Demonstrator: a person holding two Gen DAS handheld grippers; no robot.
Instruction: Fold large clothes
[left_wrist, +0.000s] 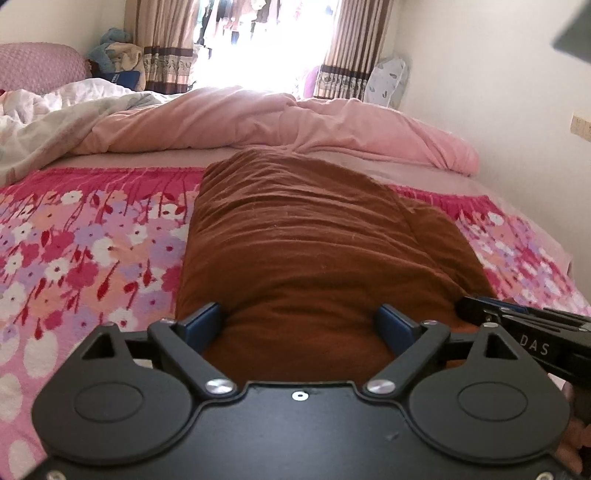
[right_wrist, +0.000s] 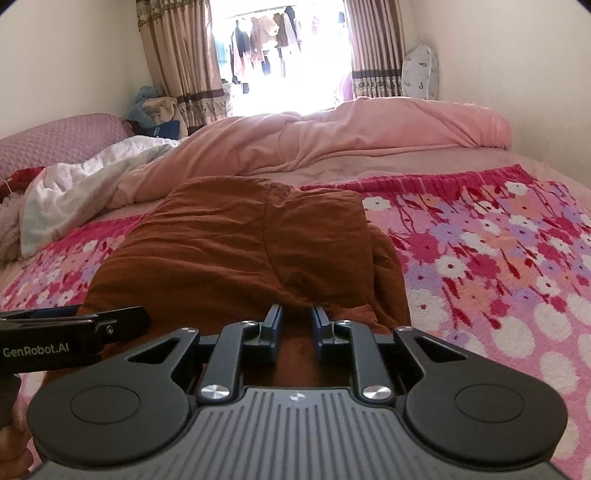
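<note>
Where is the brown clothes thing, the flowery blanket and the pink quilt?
brown garment (left_wrist: 314, 240), left wrist view, its wrinkled top.
flowery blanket (right_wrist: 498, 258), right wrist view, bare patterned part.
pink quilt (left_wrist: 258, 122), left wrist view, middle.

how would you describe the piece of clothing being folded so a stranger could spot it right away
Start at the bed below the bright curtained window. A pink flowered blanket covers its near end, and the brown garment lies in the middle of that, just ahead of both grippers. It is the only plain rust-brown cloth there, wrinkled and folded into a long block; the bedding behind it is pale pink or white.
</note>
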